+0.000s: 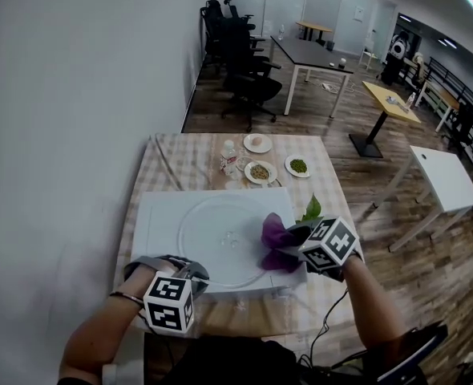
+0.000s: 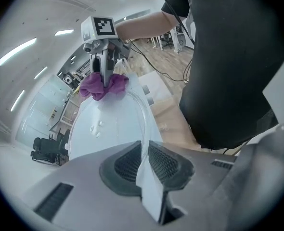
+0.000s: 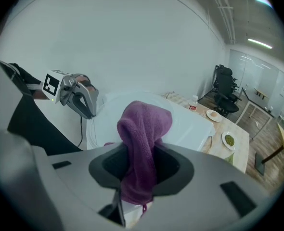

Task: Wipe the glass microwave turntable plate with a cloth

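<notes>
Checkered counter (image 1: 188, 159) – our right tool (image 1: 299, 237) pinches the cloth (image 1: 272, 239) at the plate (image 1: 220, 231)'s right edge, glass stretching leftward; left tool (image 1: 180, 269) clamps its near rim.

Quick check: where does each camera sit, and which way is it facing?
Head view: on the person's head, facing steeply down at the table; forearms, left hand-held gripper and right hand-held gripper show.
Left gripper view: on the left hand-held gripper, facing along jaws shut on the glass plate, toward the person's torso and right arm.
Right gripper view: on the right hand-held gripper, facing along jaws shut on the purple cloth, toward the wall.
Shared: each gripper view shows the other hand-held gripper.
</notes>
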